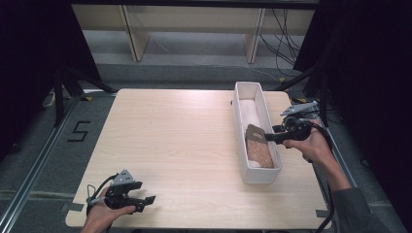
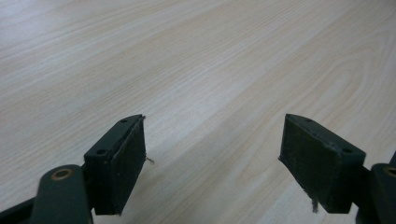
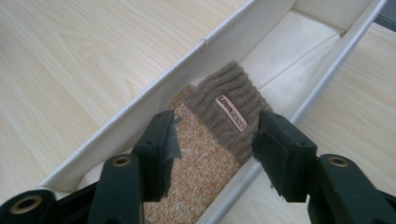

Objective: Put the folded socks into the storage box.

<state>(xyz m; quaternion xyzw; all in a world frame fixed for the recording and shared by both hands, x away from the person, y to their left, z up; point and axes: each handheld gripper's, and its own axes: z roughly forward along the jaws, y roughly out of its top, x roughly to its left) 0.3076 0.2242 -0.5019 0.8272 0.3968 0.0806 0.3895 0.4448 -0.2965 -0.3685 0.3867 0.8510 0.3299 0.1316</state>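
Now 1 sock (image 3: 210, 140) lies in 1 box (image 3: 154, 93), both grippers (image 3: 215, 140) (image 2: 212, 158) spread open, gripping nothing.

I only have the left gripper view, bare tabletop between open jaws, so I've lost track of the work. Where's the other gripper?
Observer: The right gripper is at the long white box on the table's right side.
Operator: Anything inside the box?
Observer: A knitted sock, orange-flecked with a brown ribbed cuff, lies flat on its bottom.
Operator: Is it gripped?
Observer: No. The jaws stand open above the sock, pads clear of it.
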